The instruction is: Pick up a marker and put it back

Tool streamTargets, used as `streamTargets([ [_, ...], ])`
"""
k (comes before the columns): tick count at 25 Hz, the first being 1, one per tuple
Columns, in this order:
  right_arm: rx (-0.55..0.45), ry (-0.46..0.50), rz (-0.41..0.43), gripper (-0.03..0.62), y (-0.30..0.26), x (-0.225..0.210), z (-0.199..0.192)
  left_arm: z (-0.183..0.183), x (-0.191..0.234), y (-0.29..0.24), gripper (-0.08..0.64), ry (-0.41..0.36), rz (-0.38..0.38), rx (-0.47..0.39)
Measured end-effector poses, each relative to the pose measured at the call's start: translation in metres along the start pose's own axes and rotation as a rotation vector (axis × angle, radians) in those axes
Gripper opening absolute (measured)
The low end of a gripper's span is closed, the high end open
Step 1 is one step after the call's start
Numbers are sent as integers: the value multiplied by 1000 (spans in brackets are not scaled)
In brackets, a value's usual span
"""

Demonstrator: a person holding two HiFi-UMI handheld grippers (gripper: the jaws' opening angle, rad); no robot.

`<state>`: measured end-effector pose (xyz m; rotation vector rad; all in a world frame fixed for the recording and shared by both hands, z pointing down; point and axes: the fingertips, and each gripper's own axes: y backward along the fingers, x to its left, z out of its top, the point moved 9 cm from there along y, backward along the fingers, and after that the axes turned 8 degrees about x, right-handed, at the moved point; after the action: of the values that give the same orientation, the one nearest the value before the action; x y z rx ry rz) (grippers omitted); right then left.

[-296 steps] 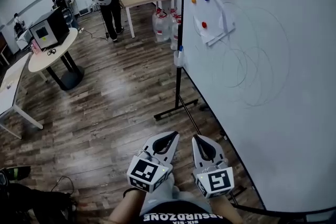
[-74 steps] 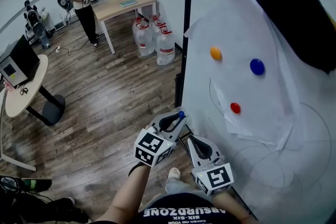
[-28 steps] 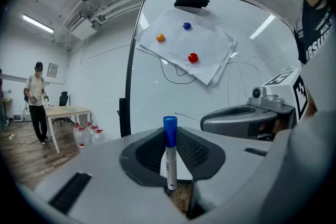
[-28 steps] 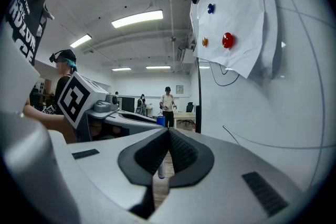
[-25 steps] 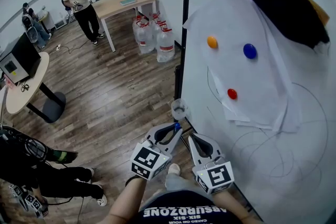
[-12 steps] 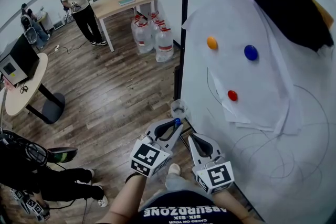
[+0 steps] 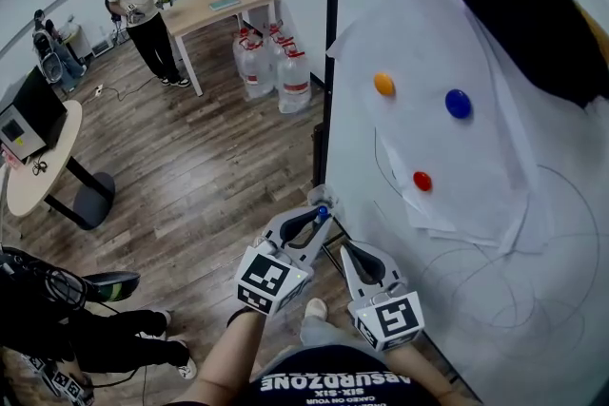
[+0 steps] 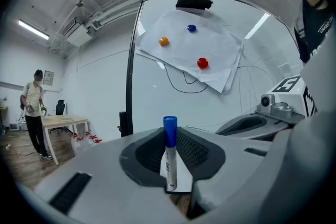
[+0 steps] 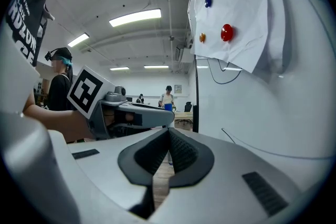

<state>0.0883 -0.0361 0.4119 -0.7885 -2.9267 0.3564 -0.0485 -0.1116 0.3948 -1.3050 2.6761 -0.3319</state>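
- Grip state: the left gripper (image 7: pixel 309 223) is clamped on the marker (image 8: pixel 170 157), a white barrel with a blue cap. The marker stands upright between the pads, with the cap clear above them. In the head view the pair sits at lower centre, just beside the left edge of the whiteboard (image 7: pixel 542 319).
- Second tool: the right gripper (image 9: pixel 169 150) has its jaws closed together on nothing. In the head view it lies just to the right of the left one.
- Slip risk: the pads bear on a round, smooth barrel. We judge that a knock on the cap or a quick roll of the hand could pivot the marker in the grip. It could then work loose and fall to the wooden floor (image 7: pixel 190 176).
- Collision risk: the black board post (image 7: pixel 329 33) runs down the frame to a point close ahead of the jaws. Advancing with the cap leading could strike the post and tilt the marker.
- Placement risk: we cannot make out the marker's resting place in these views, as the gripper covers that area. Letting go before the barrel is supported would drop it.
- Interference risk: the two grippers ride side by side. Any drift of the idle one could nudge the loaded jaws.
- Snag risk: the paper sheets (image 7: pixel 495 166), pinned by the red magnet (image 7: pixel 422 180) and two others, hang above and to the right. A raised cap could catch their lower corner.
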Motion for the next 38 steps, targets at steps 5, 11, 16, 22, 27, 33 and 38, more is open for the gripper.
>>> streamTargets([
  [5, 4, 11, -5, -2, -7, -3, 2, 3, 11, -6, 71, -8, -1, 10],
  [11, 3, 18, -7, -2, -17, -8, 4, 9, 22, -15, 71, -10, -5, -20],
  [16, 5, 29, -8, -2, -25, -12, 6, 12, 31, -23, 71, -14, -12, -28],
  [22, 12, 27, -11, -2, -36, -18, 6, 13, 43, -33, 72, -21, -20, -23],
  [27, 23, 25, -14, -2, -44, -24, 5, 15, 51, -43, 71, -22, -23, -34],
  [33, 37, 26, -13, -2, -50, -26, 2, 11, 61, -54, 72, -18, -27, -31],
  [38, 45, 25, -21, -2, -53, -29, 2, 9, 67, -62, 72, -11, -31, -33],
])
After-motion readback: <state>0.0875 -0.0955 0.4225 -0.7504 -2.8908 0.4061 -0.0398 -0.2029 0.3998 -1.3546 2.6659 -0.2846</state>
